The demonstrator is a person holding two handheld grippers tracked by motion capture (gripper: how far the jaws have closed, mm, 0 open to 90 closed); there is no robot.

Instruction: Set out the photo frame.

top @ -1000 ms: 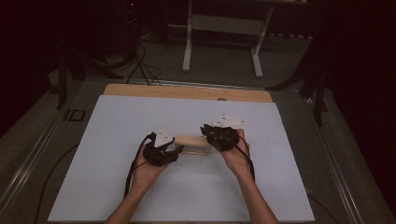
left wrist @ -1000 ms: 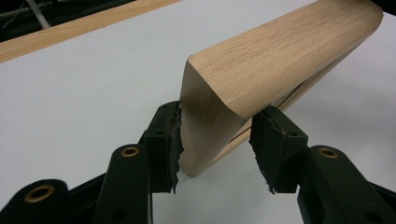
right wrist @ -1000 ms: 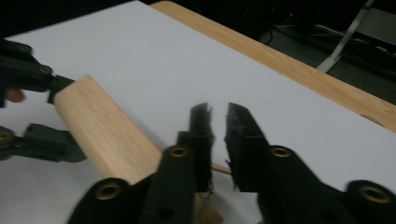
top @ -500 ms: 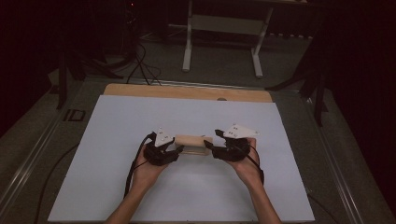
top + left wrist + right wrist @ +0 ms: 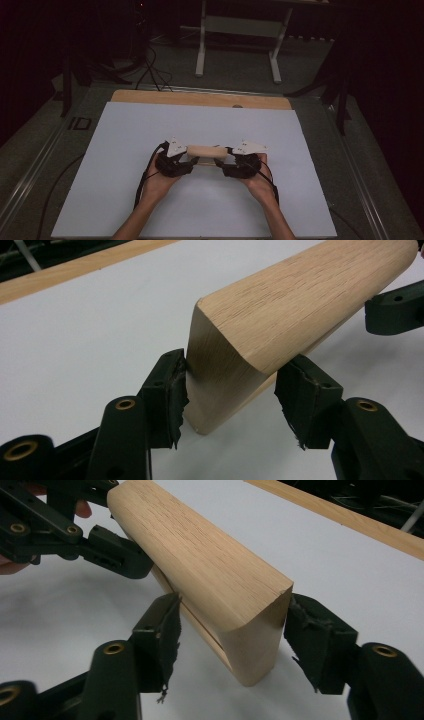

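A pale wooden block (image 5: 205, 150) lies crosswise between my two grippers at the middle of the white board, tilted onto one long edge. My left gripper (image 5: 192, 159) takes its left end. In the left gripper view both pads (image 5: 172, 385) touch the block (image 5: 300, 305), though the jaws have just been opening wider. My right gripper (image 5: 226, 161) straddles the right end. In the right gripper view the right pad (image 5: 302, 625) meets the block (image 5: 200, 555), while the left pad stands slightly off. These jaws have just been closing a little. The left gripper's jaws (image 5: 75, 535) show beyond the block.
The white board (image 5: 150, 200) covers the table, with a bare wooden strip (image 5: 200, 98) along its far edge. Beyond it a white stand (image 5: 240, 25) and cables (image 5: 150, 70) sit on the dark floor. Metal rails (image 5: 30, 170) run down both sides.
My right gripper came down from over the block's right end, drew back to the right and opened its jaws around that end. The left hand and the block stayed put.
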